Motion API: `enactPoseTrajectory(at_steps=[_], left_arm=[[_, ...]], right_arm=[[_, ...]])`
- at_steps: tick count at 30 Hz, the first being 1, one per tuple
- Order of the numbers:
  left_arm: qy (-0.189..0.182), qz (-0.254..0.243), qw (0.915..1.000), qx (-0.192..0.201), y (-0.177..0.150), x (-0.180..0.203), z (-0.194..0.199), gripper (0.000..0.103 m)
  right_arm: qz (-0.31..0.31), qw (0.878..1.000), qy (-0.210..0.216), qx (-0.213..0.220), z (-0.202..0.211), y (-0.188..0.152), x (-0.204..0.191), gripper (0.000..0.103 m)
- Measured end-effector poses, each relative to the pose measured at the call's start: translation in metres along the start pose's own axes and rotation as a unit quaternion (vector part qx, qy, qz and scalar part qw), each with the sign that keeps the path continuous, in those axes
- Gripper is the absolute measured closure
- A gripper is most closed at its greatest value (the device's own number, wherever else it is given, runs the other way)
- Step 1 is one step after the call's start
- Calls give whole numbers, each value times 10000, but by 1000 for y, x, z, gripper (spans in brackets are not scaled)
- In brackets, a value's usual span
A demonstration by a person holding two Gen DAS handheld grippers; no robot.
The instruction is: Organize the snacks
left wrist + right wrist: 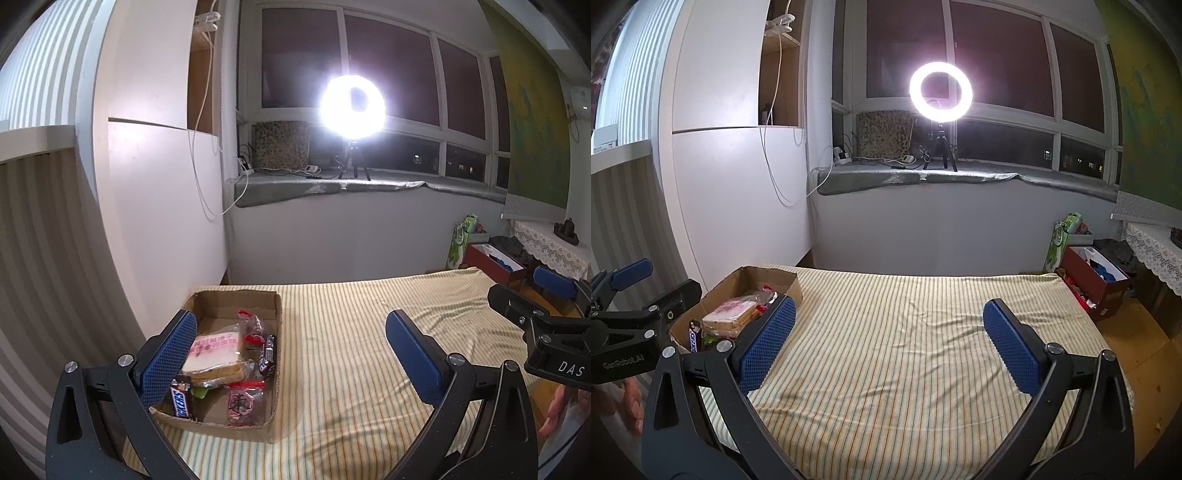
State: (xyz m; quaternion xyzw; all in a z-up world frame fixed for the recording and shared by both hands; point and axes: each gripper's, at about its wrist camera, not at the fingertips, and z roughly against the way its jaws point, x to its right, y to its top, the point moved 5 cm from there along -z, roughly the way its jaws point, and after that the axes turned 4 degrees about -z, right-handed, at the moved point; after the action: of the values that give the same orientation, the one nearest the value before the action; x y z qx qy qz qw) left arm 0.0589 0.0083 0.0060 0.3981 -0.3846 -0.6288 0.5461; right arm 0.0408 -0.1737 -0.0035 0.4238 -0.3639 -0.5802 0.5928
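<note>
- Currently, both tongs are spread wide and hold nothing. The left tongs [291,354] hang above the near left part of the striped bed cover [351,350]. The right tongs [890,347] hang over its bare middle.
- In the left wrist view, the left finger pad [170,358] of the left tongs overlaps the near left corner of the cardboard tray [275,369]. Whether it touches the tray cannot be told.
- The tray sits on the bed cover at its left edge, close to the white wall panel [159,206]. All snacks in view lie inside it.
- Tray contents, near to far: a Snickers bar [181,402] at the near left corner, a clear packet with a red round mark [245,404] beside it, a wrapped sandwich [214,356] in the middle, a dark candy bar [267,354] against the right wall, and a red-and-clear packet [250,325] behind.
- No snack is visible on the open bed cover in either view.
- Judgement: gathering appears complete or nearly so. Any remaining work would be tidying items inside the tray, since they overlap loosely.
- Farther off, a red box [1097,284] and a green bag [1062,243] stand on the floor past the bed's far right corner. Their contents are too small to identify.
- A ring light [940,92] on a tripod stands on the window sill.
</note>
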Motion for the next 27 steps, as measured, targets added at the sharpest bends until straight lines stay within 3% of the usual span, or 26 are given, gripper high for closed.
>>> enactPoseTrajectory(at_steps=[27], left_arm=[[-57, 72, 10000, 11, -3, 0, 4, 1]], right_arm=[[-19, 10000, 7, -48, 1, -4, 2, 0]])
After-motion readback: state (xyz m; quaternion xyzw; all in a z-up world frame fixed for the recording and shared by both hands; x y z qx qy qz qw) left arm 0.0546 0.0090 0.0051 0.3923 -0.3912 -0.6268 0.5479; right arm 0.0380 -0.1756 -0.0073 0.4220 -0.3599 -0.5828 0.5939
